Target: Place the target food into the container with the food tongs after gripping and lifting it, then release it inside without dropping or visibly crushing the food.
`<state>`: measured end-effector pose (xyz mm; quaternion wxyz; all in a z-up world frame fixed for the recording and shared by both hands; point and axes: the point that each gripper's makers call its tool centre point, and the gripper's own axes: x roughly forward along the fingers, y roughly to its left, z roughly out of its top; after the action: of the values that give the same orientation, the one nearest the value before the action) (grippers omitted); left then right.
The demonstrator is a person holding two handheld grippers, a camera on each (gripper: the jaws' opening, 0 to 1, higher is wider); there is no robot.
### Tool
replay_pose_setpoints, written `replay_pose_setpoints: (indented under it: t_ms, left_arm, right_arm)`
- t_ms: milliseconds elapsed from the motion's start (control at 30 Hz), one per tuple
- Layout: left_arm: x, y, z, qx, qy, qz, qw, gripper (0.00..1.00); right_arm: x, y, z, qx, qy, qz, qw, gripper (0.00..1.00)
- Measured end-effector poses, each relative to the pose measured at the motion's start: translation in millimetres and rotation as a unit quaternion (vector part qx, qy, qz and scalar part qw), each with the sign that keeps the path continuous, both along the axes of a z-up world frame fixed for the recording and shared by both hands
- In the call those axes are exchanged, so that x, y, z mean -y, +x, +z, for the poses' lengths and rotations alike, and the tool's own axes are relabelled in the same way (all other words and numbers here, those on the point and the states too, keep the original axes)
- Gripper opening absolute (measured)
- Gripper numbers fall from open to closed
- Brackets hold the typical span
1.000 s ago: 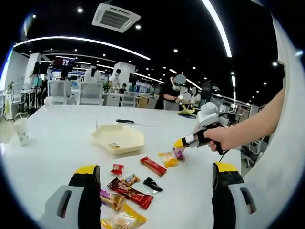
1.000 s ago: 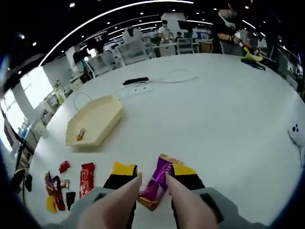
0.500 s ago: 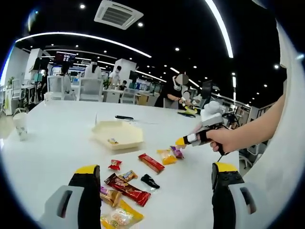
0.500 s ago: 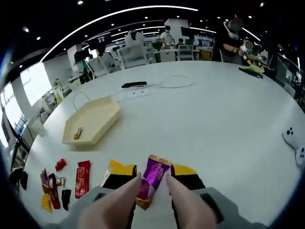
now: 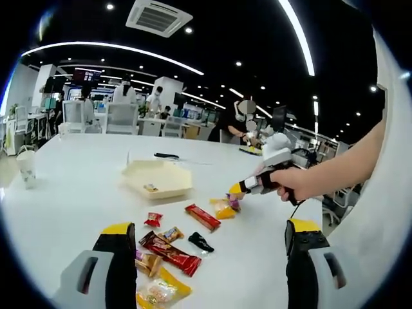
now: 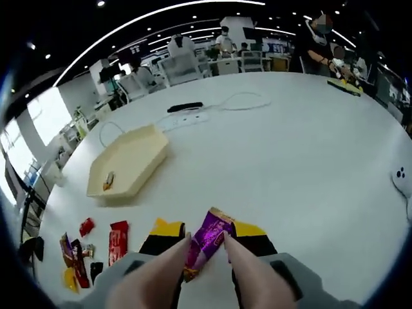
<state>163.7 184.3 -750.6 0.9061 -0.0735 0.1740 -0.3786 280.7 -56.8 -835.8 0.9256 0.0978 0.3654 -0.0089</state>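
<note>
A purple snack packet [image 6: 206, 239] is pinched between the two tan arms of the food tongs [image 6: 161, 273]. My right gripper [image 6: 210, 233] is shut on those arms, just above the white table [image 6: 302, 148]. The cream hexagonal tray [image 6: 132, 158] lies ahead to the left with one small candy [image 6: 109, 181] inside. In the left gripper view a hand holds the right gripper [image 5: 257, 183], and the purple packet [image 5: 233, 201] hangs at its tip, to the right of the tray [image 5: 159, 178]. My left gripper [image 5: 209, 257] stands wide open over the table with nothing between its jaws.
Loose snacks lie between the tray and my left gripper: a red bar [image 5: 203, 217], an orange packet [image 5: 221, 209], a long dark-red bar [image 5: 171, 253] and several small ones. A black power strip [image 6: 185, 107] with a white cable lies beyond the tray. A paper cup [image 5: 27, 174] stands far left.
The right gripper has carried the purple packet a little to the left, closer to the tray. The left gripper has stayed open and nearly still.
</note>
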Motion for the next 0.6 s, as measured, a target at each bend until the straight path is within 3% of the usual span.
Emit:
replay_pose_setpoints:
  t_ms: [200,367,467,533,600]
  left_arm:
    - [1,0.9,0.1,-0.001,-0.002,-0.001,1.0,0.97]
    - [-2,1.0,-0.6,-0.002,0.001,0.001,1.0,0.97]
    - [-2,0.5,-3.1,-0.004,0.006,0.0,1.0,0.96]
    - [-2,0.6,-4.3,-0.005,0.008,-0.002,1.0,0.96]
    - [-1,1.0,-3.9,-0.006,0.006,-0.002,1.0,0.96]
  right_arm:
    - [-13,1,2.9,0.004,-0.044,0.107,0.9933,0.27]
    - [-13,-6,0.9,-0.003,-0.018,0.134,0.9908,0.27]
    - [-16,-10,2.3,-0.003,-0.05,0.182,0.9819,0.26]
    - [-15,-13,5.8,-0.001,-0.088,0.192,0.9774,0.26]
    - [-17,-14,10.6,0.012,-0.092,0.188,0.9778,0.26]
